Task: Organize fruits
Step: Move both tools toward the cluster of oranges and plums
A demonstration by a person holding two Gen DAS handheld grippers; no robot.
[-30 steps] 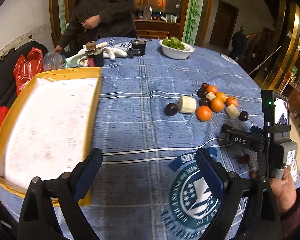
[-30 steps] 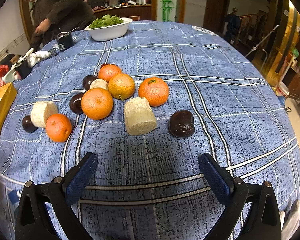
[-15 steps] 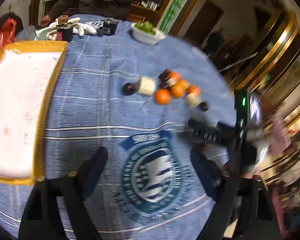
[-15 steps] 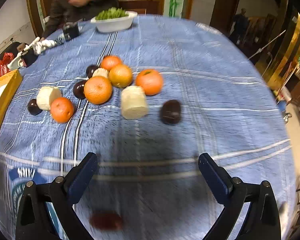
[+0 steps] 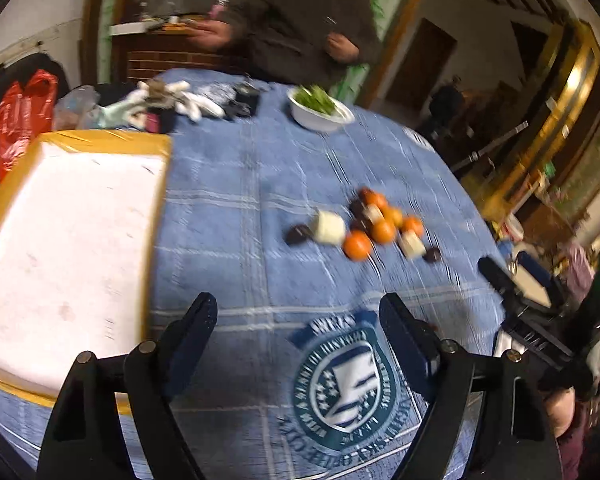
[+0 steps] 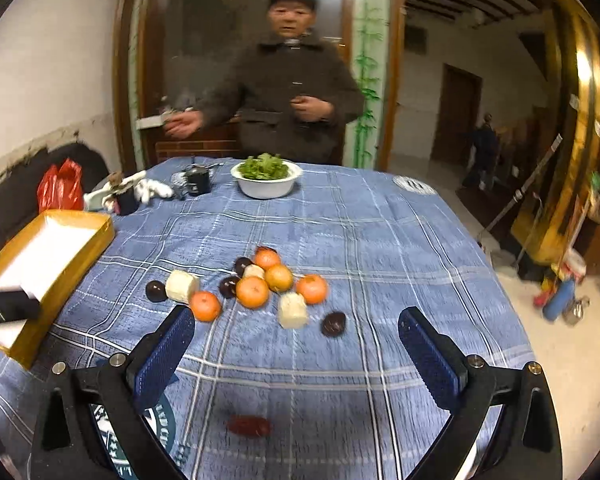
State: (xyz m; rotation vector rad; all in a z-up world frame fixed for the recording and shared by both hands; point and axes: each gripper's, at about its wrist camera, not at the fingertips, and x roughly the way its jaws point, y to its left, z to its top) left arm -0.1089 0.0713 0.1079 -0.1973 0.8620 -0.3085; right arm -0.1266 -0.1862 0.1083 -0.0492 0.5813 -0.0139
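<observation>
Mid-table on the blue cloth (image 6: 340, 216), fruits (image 6: 252, 290) cluster loose, right of the yellow tray (image 6: 80, 252). Left gripper (image 5: 296, 320) closing on nothing; right gripper (image 6: 296, 332) wide, empty, near side.

Far edge of the counter (image 6: 380, 216), upper centre of the right wrist view: white bowl (image 6: 266, 184) holding leafy greens (image 6: 265, 169). Left of it a small black container (image 6: 196, 181), then white gloves (image 6: 150, 189). Blue plaid cloth (image 6: 340, 240) covers the counter; teal round crest (image 5: 342, 384) printed at lower centre of the left wrist view. Red plastic bag (image 6: 59, 189) on a dark seat, left edge. Standing person in a dark jacket (image 6: 284, 92) behind the counter. Brown door (image 6: 458, 116) at upper right.
</observation>
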